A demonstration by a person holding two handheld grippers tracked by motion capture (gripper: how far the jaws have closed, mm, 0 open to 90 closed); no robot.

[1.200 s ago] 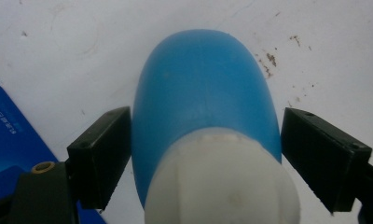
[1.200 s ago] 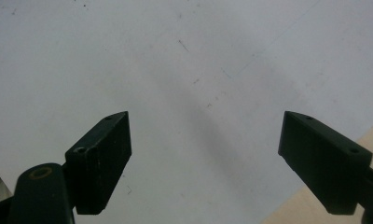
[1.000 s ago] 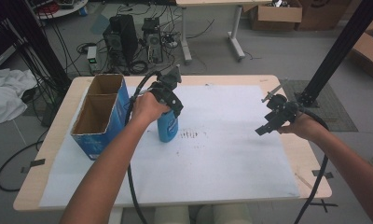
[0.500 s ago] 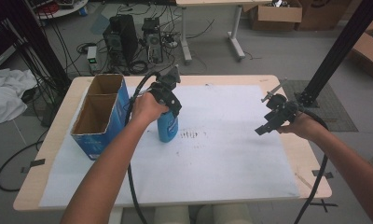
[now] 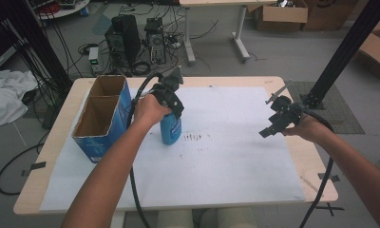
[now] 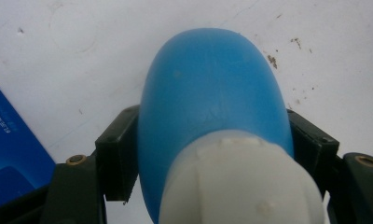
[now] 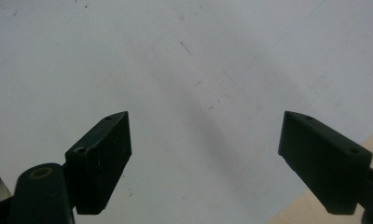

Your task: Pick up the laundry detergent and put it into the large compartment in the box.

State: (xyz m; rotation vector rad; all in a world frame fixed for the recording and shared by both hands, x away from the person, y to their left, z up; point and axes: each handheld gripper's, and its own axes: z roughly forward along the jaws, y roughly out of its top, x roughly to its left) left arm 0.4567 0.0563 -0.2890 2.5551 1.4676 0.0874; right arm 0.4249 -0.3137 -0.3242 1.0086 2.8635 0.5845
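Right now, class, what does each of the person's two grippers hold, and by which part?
The left gripper, whose jaws have just been closing, clamps the upright blue plastic bottle on its upper body just below the white cap. The right gripper holds nothing.

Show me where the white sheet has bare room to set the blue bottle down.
Widest bare stretch: the white sheet between the blue bottle and the right claw, plus the near strip. Crowded: the left side, where the bottle stands close beside the cardboard box.

One blue bottle (image 5: 171, 129); one blue two-compartment box (image 5: 104, 118); two grippers, left (image 5: 171, 97) and right (image 5: 275, 124).
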